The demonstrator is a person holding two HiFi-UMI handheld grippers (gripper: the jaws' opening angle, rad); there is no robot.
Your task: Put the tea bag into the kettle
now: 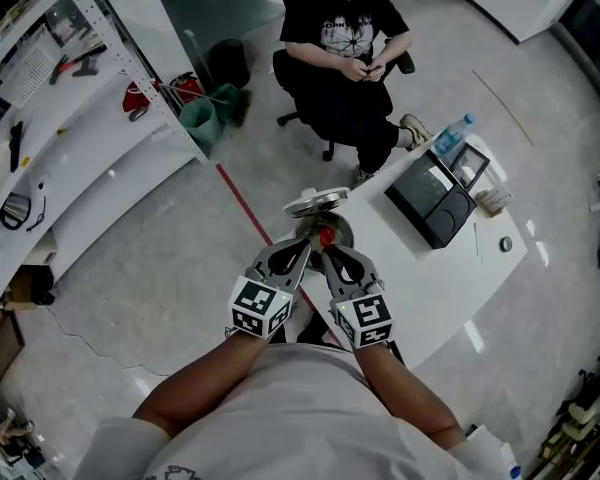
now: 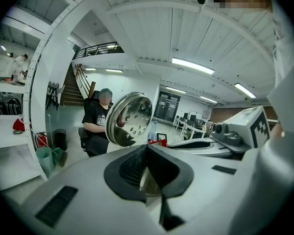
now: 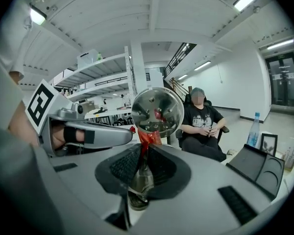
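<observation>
A steel kettle [image 1: 338,230] stands at the near-left corner of the white table [image 1: 430,288], with its round perforated lid [image 1: 317,203] tipped up and open. My right gripper [image 1: 326,250] is shut on a red tea bag [image 1: 326,236] right over the kettle's mouth. In the right gripper view the tea bag [image 3: 148,137] sticks out past the right gripper [image 3: 143,150], with the lid [image 3: 157,112] just beyond and the kettle's mouth [image 3: 138,184] below. My left gripper [image 1: 302,248] sits close beside it, jaws together. In the left gripper view the left gripper [image 2: 147,148] points at the lid [image 2: 130,119]; I cannot tell whether it holds anything.
A black device [image 1: 435,200], a water bottle [image 1: 450,138] and a small framed picture [image 1: 470,165] sit at the table's far end. A person [image 1: 345,58] sits on a chair beyond the table. White shelving [image 1: 70,148] and a green bin [image 1: 200,123] are at left.
</observation>
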